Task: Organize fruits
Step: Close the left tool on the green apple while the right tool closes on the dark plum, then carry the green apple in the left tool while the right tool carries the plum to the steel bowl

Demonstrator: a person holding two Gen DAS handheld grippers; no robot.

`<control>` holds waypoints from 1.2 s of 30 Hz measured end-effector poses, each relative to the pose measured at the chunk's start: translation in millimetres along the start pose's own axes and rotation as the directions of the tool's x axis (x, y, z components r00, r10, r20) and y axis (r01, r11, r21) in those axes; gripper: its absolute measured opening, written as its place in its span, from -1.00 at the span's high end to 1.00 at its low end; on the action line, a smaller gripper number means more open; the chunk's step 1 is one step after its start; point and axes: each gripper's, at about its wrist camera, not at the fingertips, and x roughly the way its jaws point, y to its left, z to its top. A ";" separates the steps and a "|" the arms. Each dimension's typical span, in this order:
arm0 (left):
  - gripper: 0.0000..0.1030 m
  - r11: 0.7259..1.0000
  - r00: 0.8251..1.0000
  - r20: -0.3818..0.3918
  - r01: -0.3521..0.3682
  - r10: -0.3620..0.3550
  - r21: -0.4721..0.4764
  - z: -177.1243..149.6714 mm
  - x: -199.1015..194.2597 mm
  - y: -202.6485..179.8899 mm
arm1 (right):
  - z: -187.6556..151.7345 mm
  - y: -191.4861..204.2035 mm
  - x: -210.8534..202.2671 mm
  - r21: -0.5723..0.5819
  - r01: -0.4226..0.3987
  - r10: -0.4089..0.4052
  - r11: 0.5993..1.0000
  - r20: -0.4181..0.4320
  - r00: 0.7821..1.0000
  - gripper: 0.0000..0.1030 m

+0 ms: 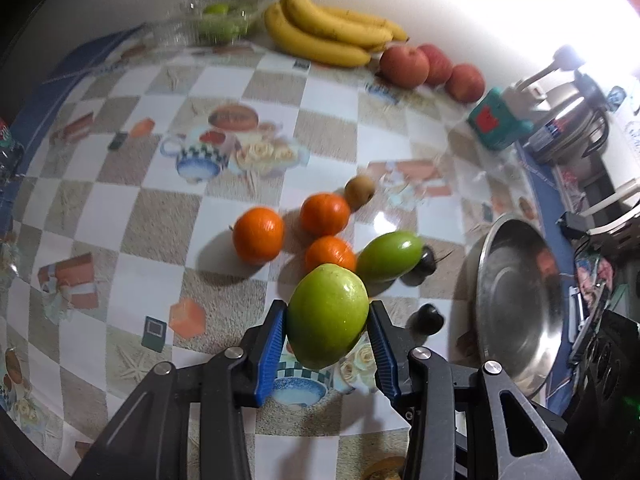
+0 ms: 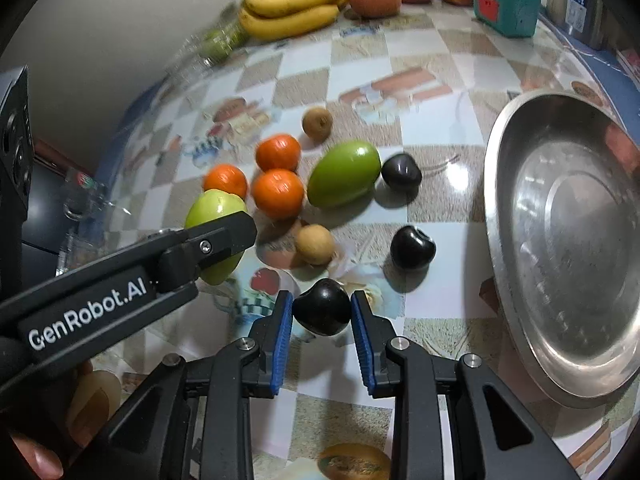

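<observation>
The left tongs (image 1: 327, 316) are clenched on a round green fruit (image 1: 328, 314), both blue pads pressed to its sides. Just beyond them on the tabletop (image 1: 132, 208) sit three oranges (image 1: 325, 213) and an oblong green fruit (image 1: 389, 255), well short of the bananas (image 1: 328, 28) and apples (image 1: 404, 66) at the far wall. The right tongs (image 2: 322, 314) bracket a dark plum (image 2: 322, 307) — whether the pads actually touch it cannot be told. A steel bowl (image 2: 560, 240) lies to their right, another dark plum (image 2: 412, 248) just ahead.
</observation>
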 end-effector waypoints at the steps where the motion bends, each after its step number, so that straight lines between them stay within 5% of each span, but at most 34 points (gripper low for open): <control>1: 0.15 1.000 1.000 0.013 0.003 -0.003 0.003 0.0 -4.1 -1.1 | 0.9 0.4 -4.4 0.001 -0.003 0.003 1.000 0.012 1.000 0.40; 14: 0.15 0.999 0.998 0.058 -0.028 0.026 0.022 -1.7 -8.7 -11.7 | 5.7 -22.3 -30.2 0.065 0.033 -0.038 0.997 0.089 0.995 0.40; 24: 0.15 0.990 0.997 0.078 0.002 -0.013 0.140 -8.5 -5.5 -55.9 | 12.9 -75.0 -52.5 0.200 0.077 -0.108 0.977 0.150 0.983 0.40; 36: 0.15 0.926 0.998 0.023 0.050 -0.063 0.375 -16.5 20.2 -146.3 | 17.2 -143.8 -70.5 0.371 0.116 -0.193 0.921 0.177 0.965 0.40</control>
